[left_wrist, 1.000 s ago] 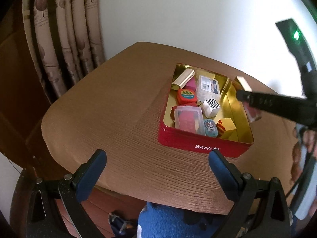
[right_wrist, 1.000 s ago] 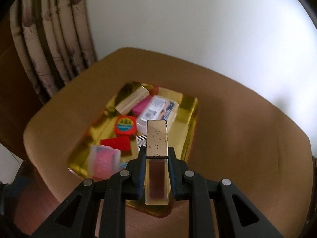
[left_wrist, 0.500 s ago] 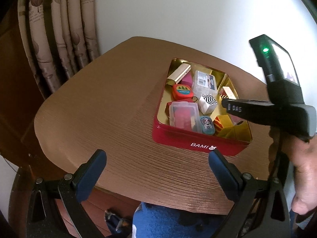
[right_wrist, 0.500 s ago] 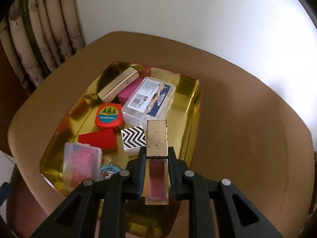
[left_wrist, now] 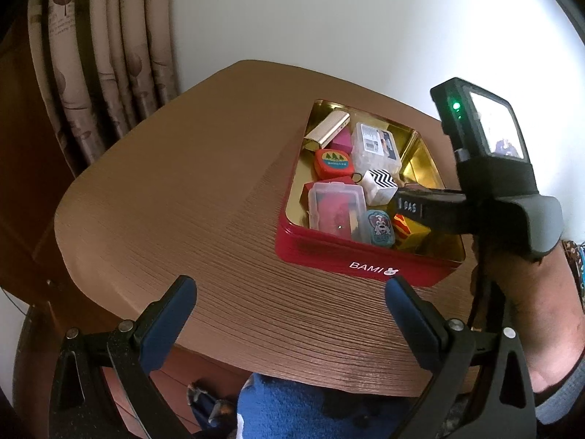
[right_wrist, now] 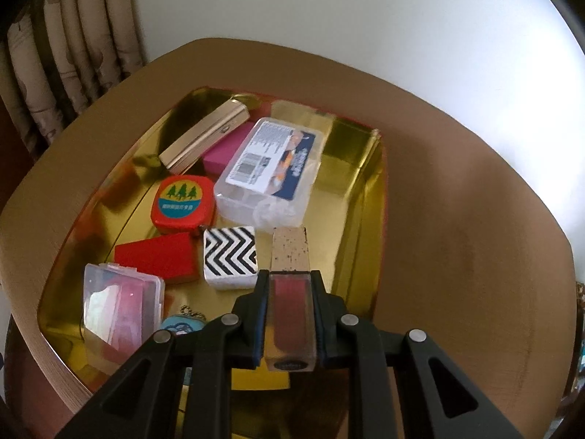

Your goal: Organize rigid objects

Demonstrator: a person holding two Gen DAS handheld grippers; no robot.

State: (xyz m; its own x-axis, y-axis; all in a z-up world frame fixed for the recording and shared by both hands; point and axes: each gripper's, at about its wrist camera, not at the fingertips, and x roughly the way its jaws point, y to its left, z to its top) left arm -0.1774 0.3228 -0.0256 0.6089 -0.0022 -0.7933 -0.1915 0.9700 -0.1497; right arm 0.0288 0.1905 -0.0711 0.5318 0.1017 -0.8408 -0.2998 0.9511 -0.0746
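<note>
A red tin with a gold inside stands on the round brown table. It holds several small items: a gold case, a clear labelled box, a red tape measure and a zigzag block. My right gripper is shut on a lip gloss tube with a speckled cap, low over the tin's right side. It also shows in the left wrist view. My left gripper is open and empty above the table's near edge.
A patterned curtain hangs at the back left and a white wall is behind the table. A blue cloth shows below the table's near edge. Bare tabletop lies left of the tin.
My right gripper has come down and forward into the tin with the lip gloss tube. My left gripper has stayed open and shifted only slightly.
</note>
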